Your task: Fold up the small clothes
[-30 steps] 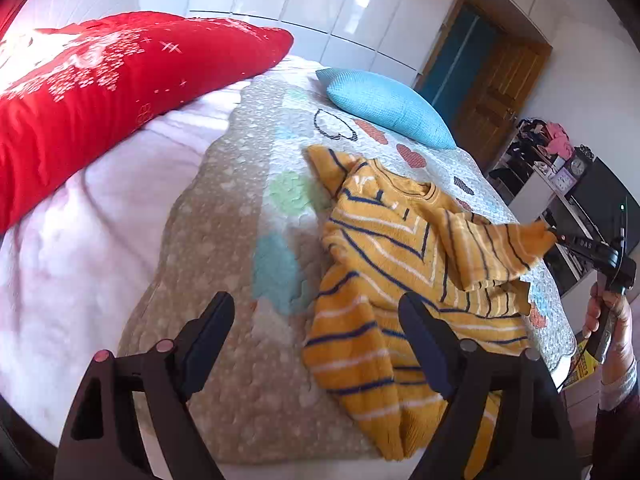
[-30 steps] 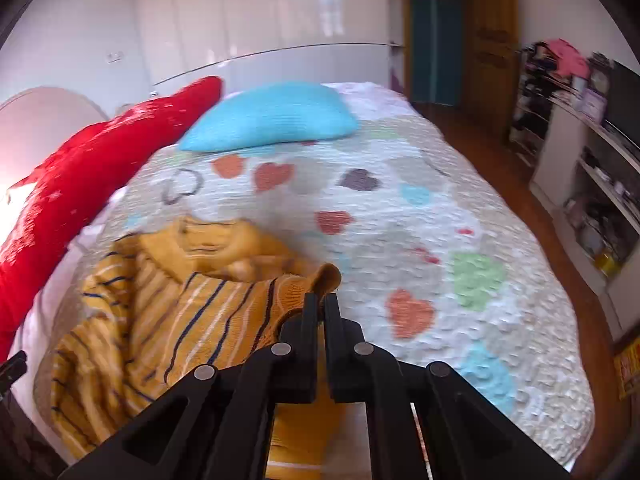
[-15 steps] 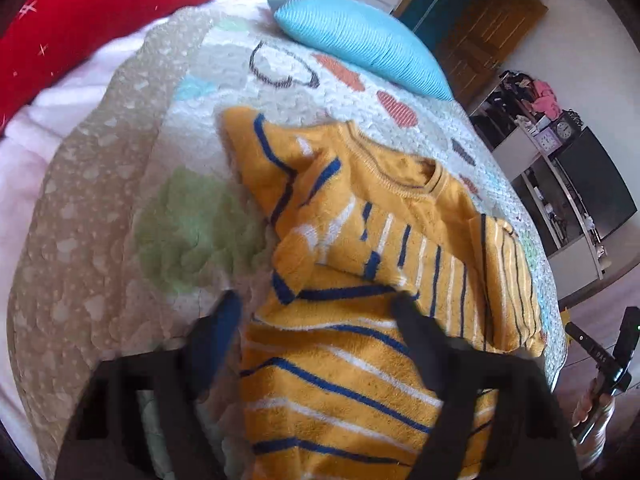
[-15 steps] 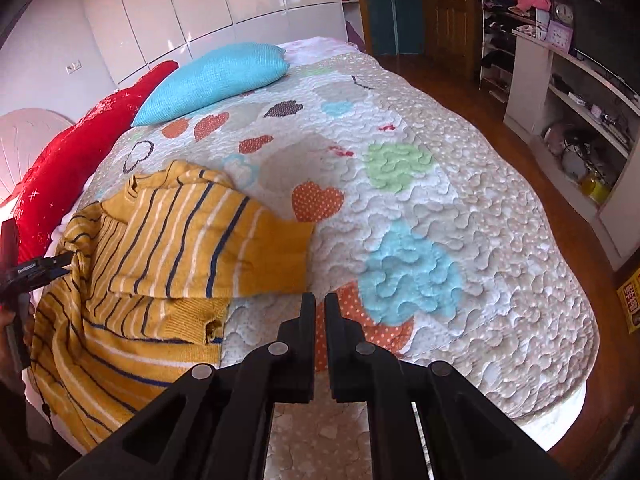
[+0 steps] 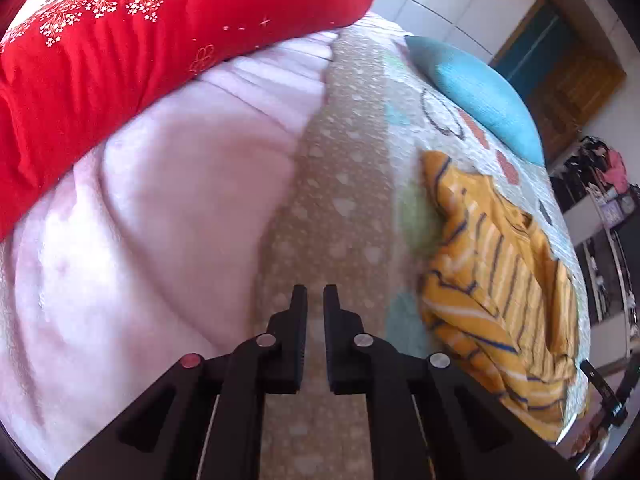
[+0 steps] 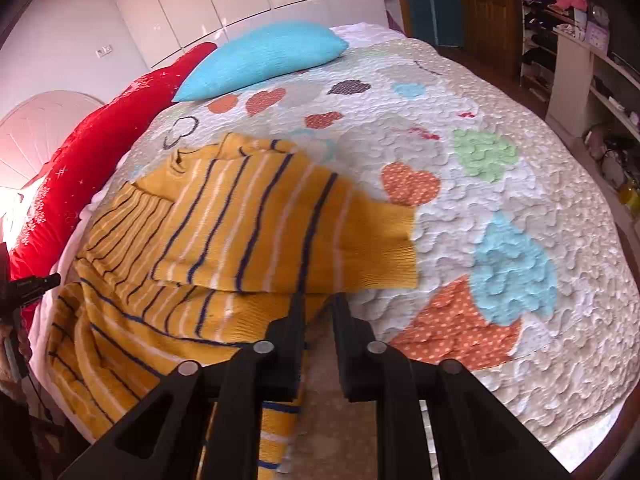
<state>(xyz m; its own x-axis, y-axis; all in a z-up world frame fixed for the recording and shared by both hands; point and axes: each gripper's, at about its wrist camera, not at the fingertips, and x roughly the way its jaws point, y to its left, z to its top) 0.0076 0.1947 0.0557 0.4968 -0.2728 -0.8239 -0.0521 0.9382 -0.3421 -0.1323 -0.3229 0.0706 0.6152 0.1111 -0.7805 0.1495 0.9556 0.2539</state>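
— So where was the yellow striped sweater (image 6: 224, 240)?

— Spread on the heart-patterned quilt (image 6: 500, 152), one sleeve (image 6: 320, 236) folded across its body, below the blue pillow (image 6: 264, 56).

— And the right gripper (image 6: 318, 304)?

— Its jaws were opening at the sweater's edge, nothing pinched between them.

— The left gripper (image 5: 315, 296)?

— Nearly closed yet empty, over the quilt's beige border (image 5: 340, 184), the sweater (image 5: 500, 280) off to its right, the red pillow (image 5: 140, 28) beyond.

A yellow sweater (image 6: 224, 240) (navy and white stripes) lies on the bed, one sleeve folded across its body, cuff pointing toward three o'clock.
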